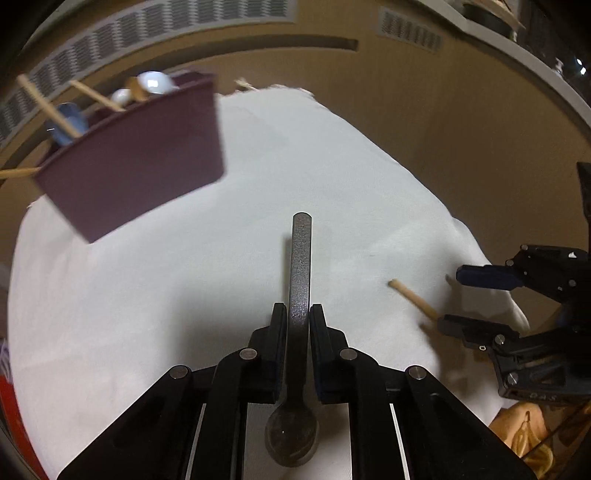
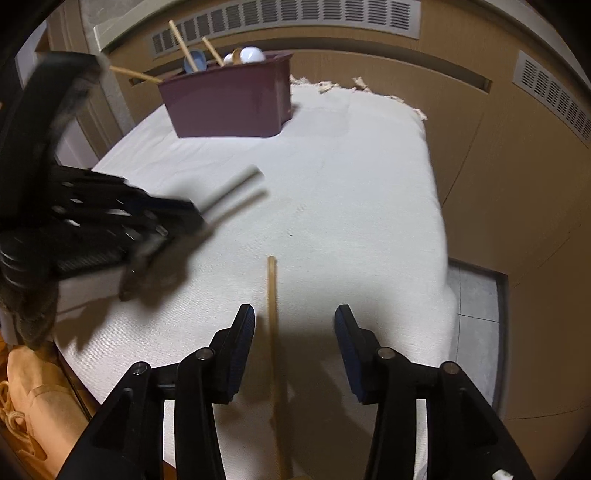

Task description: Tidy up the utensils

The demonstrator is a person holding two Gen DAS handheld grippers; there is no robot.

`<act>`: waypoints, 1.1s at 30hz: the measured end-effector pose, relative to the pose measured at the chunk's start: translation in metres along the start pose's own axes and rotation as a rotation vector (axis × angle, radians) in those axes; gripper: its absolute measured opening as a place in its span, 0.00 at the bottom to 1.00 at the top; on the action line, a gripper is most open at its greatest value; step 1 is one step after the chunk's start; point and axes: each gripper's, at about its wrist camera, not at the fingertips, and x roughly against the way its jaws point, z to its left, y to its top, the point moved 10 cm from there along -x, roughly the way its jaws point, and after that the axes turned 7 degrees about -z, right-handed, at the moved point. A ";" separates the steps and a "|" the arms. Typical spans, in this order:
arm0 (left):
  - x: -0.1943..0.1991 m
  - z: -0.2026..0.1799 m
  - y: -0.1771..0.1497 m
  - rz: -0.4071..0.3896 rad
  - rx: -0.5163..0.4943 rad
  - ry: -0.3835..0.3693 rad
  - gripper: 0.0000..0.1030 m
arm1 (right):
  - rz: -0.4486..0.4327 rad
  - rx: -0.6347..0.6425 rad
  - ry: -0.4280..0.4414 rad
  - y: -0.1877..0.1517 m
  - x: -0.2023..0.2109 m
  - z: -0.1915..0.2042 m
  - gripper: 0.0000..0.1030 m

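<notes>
My left gripper (image 1: 297, 314) is shut on a dark metal spoon (image 1: 300, 273), handle pointing forward, bowl back between the arms, held above the white cloth (image 1: 184, 295). The left gripper also shows blurred at the left of the right wrist view (image 2: 184, 218). My right gripper (image 2: 294, 314) is open, its jaws on either side of a wooden stick (image 2: 274, 325) lying on the cloth; it also shows in the left wrist view (image 1: 448, 299) with the stick (image 1: 412, 297). A maroon bin (image 1: 133, 162) (image 2: 229, 99) holds several spoons and sticks.
The white cloth (image 2: 351, 184) covers a small table with a fringed far edge. Brown panelled walls with vents (image 2: 295, 14) stand behind. A tan bag (image 2: 29, 398) lies below the table's left side, and grey floor (image 2: 476, 325) shows to the right.
</notes>
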 end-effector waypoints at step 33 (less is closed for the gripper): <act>0.085 0.069 -0.005 -0.209 0.229 0.030 0.13 | -0.110 0.029 0.046 0.044 0.019 0.043 0.05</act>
